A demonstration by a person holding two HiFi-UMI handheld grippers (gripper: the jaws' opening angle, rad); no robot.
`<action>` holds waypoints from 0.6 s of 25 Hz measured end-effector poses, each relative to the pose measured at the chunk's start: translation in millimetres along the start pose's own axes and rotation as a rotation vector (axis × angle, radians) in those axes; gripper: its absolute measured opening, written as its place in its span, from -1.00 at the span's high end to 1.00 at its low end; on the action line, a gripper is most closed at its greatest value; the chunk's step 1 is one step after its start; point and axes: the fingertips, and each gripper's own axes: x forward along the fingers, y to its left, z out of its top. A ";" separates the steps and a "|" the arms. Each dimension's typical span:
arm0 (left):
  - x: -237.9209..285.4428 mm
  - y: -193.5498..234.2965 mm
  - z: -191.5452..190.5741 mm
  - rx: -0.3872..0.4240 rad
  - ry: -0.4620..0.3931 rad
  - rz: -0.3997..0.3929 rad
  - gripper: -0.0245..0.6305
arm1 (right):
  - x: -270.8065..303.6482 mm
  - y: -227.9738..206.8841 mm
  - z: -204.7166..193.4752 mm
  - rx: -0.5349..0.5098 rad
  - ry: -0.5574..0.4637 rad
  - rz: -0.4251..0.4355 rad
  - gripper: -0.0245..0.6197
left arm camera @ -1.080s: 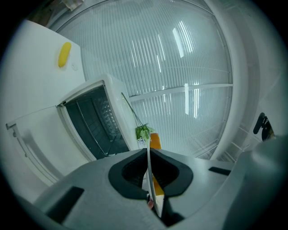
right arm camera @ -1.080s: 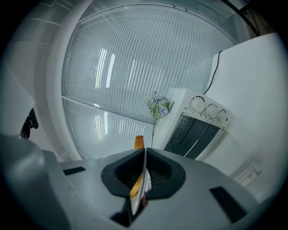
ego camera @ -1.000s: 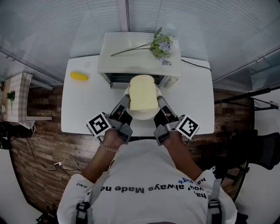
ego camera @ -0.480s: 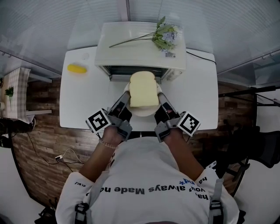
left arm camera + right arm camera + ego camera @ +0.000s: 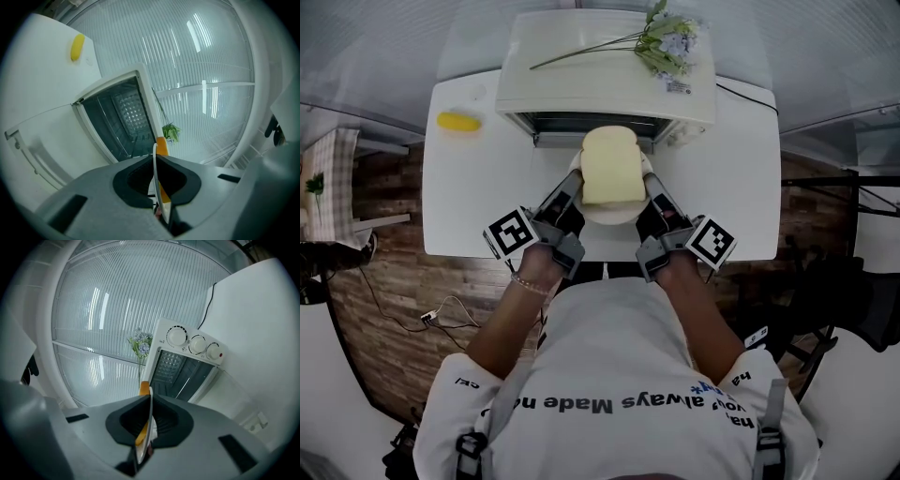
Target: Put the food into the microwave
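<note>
Your left gripper [image 5: 570, 190] and right gripper [image 5: 651, 190] are pinching the plate [image 5: 610, 217] of bread [image 5: 611, 169] before the open microwave [image 5: 600, 89] — push it in level.

The counter [image 5: 469, 206] is smooth, matt white, laminate by its look. At the upper centre the microwave [image 5: 581, 89] has a cream shell with a faint sheen; its cavity [image 5: 127, 112] shows dark, dimpled metal. The bread [image 5: 612, 167] has a pale, matt, spongy face; the plate [image 5: 609, 215] under it is thin, glossy white. The left tongs [image 5: 155, 159] and the right tongs [image 5: 150, 401] are matt grey plastic with darker, rubbery-looking pads [image 5: 133, 183]. At the lower left the floor [image 5: 384, 281] is brown wood plank. The person's shirt [image 5: 619, 375] is white cloth. Ribbed translucent panels [image 5: 806, 47] at the top shine softly.
</note>
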 end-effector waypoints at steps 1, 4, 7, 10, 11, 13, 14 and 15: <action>1.2 4.7 0.3 0.007 0.004 0.010 0.87 | 1.7 -4.0 -0.3 -0.003 0.001 -0.002 0.86; 8.9 18.4 -1.3 0.013 0.015 0.022 0.87 | 5.5 -19.3 -0.2 0.003 -0.003 -0.014 0.86; 16.9 33.6 -3.7 0.014 0.022 0.029 0.87 | 10.2 -37.9 1.3 0.005 -0.007 -0.031 0.86; 25.2 48.2 -1.3 0.028 0.032 0.035 0.87 | 19.9 -52.0 3.5 0.003 -0.009 -0.041 0.86; 28.4 53.3 0.2 0.031 0.035 0.037 0.87 | 23.6 -56.2 4.4 -0.001 -0.011 -0.044 0.86; 34.7 63.8 3.2 0.031 0.038 0.042 0.87 | 30.6 -64.7 5.7 0.001 -0.014 -0.052 0.86; 38.1 68.8 4.4 0.030 0.040 0.045 0.87 | 33.8 -69.3 6.3 0.006 -0.015 -0.056 0.86; 41.7 73.3 5.4 0.029 0.044 0.046 0.87 | 36.8 -73.9 7.1 0.013 -0.016 -0.059 0.86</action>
